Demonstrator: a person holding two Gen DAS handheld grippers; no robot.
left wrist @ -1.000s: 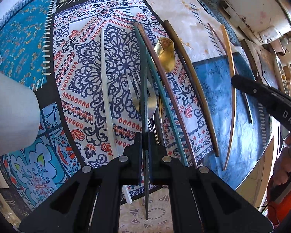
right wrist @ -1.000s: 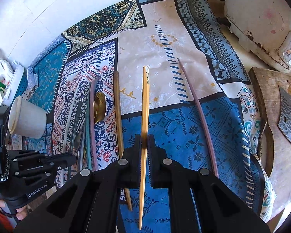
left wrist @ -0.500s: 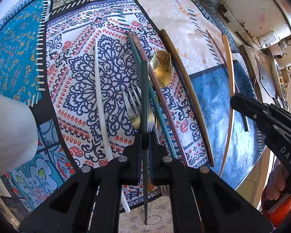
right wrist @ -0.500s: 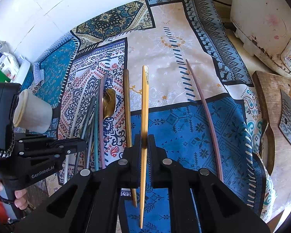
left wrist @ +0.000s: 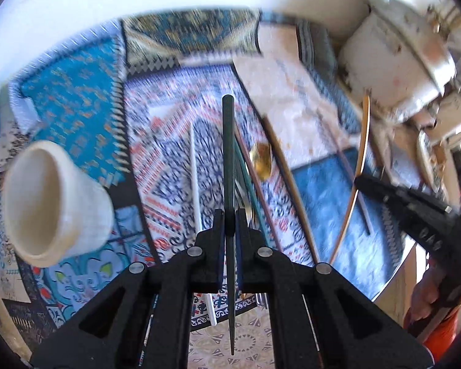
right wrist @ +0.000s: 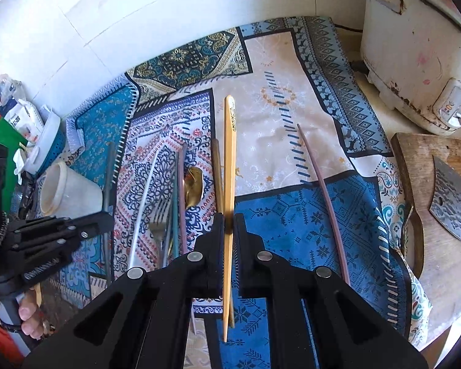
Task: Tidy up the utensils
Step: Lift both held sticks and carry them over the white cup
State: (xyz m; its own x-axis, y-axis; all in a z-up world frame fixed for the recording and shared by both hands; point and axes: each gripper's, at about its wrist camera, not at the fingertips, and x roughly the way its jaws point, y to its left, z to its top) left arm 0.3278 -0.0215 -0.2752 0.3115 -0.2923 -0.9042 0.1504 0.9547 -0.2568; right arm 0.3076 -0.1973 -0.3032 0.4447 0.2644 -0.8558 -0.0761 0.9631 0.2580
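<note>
Between the left hand-held gripper's (left wrist: 227, 224) closed jaws, a dark chopstick (left wrist: 228, 160) is pointing straight ahead; the right hand-held gripper (right wrist: 229, 224) is clamping a bamboo chopstick (right wrist: 230, 160) likewise.

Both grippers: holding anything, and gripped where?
Left gripper: dark green chopstick, gripped toward its thin end. Right gripper: bamboo chopstick, gripped about mid-length.

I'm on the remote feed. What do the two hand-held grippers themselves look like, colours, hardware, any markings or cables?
Both are matte black plastic. The left hand-held gripper and the right hand-held gripper have angular arms with triangular cut-outs and round silver pivot bolts. Seen from the right wrist camera, the left unit carries small screws, white lettering too blurred to read, and a braided black-and-white cable at the frame's left edge. Bare fingers grip its handle; something red-orange shows below them.
</note>
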